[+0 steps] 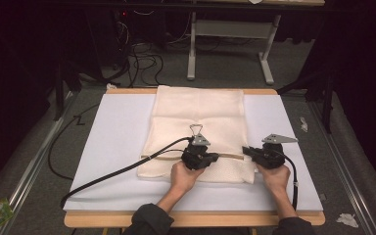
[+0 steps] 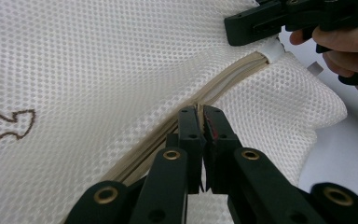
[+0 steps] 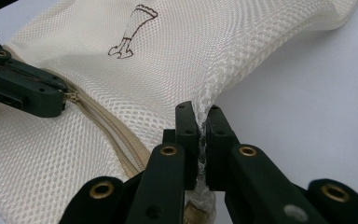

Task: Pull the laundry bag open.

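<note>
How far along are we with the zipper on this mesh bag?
Done: both grips look set. The right gripper is shut on the mesh bag at its edge beside the zipper end, bunching the mesh. In hand: the left gripper is shut at the zipper, apparently on the slider, about midway along the track. Left: the stretch of zipper between the two grippers; whether it is being opened or closed I cannot tell.

Cream mesh laundry bag point(image 3: 177, 51) on a white tabletop point(image 3: 317, 93), small brown figure printed at far centre. Right claw point(image 3: 201, 116), jaws pinched together on a gathered fold of mesh at the bag's edge. Left claw point(image 3: 63, 99) at left, meeting the beige zipper point(image 3: 116, 135).
</note>
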`<action>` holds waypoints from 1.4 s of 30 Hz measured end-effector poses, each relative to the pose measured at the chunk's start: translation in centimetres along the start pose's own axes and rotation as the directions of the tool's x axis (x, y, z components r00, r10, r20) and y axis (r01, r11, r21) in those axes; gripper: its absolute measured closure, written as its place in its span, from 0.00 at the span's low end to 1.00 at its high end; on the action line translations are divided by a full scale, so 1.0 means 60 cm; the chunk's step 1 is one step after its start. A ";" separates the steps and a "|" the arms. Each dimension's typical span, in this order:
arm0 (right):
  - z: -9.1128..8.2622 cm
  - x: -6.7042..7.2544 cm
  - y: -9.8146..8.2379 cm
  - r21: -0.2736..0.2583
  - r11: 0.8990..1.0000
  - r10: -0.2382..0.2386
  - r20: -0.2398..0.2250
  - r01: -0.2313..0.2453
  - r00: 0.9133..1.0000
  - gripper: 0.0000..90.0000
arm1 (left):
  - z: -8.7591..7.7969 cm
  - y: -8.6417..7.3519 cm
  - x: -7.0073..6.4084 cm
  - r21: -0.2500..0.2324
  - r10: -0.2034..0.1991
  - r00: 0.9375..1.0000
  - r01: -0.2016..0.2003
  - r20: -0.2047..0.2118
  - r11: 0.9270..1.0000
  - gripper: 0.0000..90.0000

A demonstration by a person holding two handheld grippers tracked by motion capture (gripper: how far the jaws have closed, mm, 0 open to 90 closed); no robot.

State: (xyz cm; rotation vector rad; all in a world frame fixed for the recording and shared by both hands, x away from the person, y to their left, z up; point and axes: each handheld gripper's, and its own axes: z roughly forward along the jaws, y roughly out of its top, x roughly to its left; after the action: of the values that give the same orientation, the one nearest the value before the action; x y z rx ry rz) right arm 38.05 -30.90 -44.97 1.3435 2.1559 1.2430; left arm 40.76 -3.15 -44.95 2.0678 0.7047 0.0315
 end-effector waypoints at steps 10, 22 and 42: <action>0.001 0.000 0.001 -0.008 1.000 -0.004 -0.001 0.004 1.000 0.97 | -0.013 -0.002 0.005 -0.016 -0.002 1.000 0.002 -0.003 1.000 0.97; -0.002 -0.001 0.009 -0.015 1.000 -0.004 0.000 0.004 1.000 0.97 | -0.025 -0.001 0.011 -0.024 -0.007 1.000 0.007 -0.012 1.000 0.97; 0.002 0.003 0.019 -0.024 0.999 -0.023 0.021 0.023 1.000 0.97 | -0.044 -0.012 0.025 -0.076 -0.041 0.999 0.039 -0.024 0.996 0.97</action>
State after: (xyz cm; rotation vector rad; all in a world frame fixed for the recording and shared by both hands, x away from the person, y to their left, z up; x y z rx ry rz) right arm 38.68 -30.46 -44.08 1.3120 2.1294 1.2377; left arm 40.95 -0.09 -44.35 1.9836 0.7495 0.0607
